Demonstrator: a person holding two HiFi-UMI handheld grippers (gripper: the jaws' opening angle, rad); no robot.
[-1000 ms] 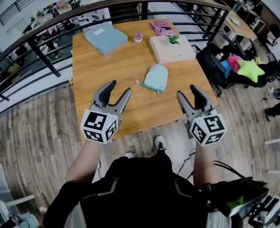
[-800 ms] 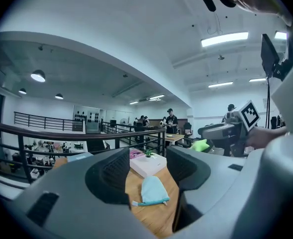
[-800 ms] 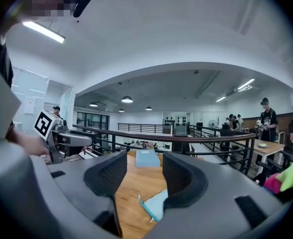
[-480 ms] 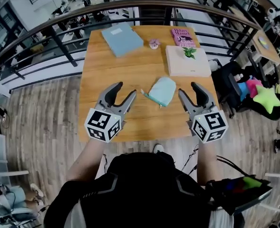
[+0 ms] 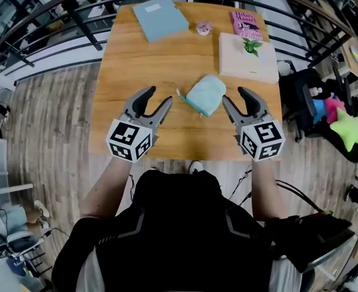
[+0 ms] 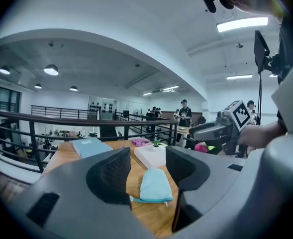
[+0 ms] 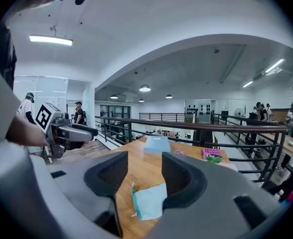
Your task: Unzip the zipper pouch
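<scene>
- Right now my left gripper (image 5: 159, 96) hovers left of frame centre in the head view, over the light wooden table (image 5: 136, 59), its jaws apart and nothing between them.
- My right gripper (image 5: 236, 96) hangs right of centre, its jaws just as wide and empty.
- The pale turquoise fabric zipper pouch (image 5: 206, 94) lies flat on the table between both grippers, touched by neither, its darker zipper edge toward the lower left.
- Higher in the frame lie a light blue flat folder (image 5: 160, 18) and a white rectangular box (image 5: 248, 59).
</scene>
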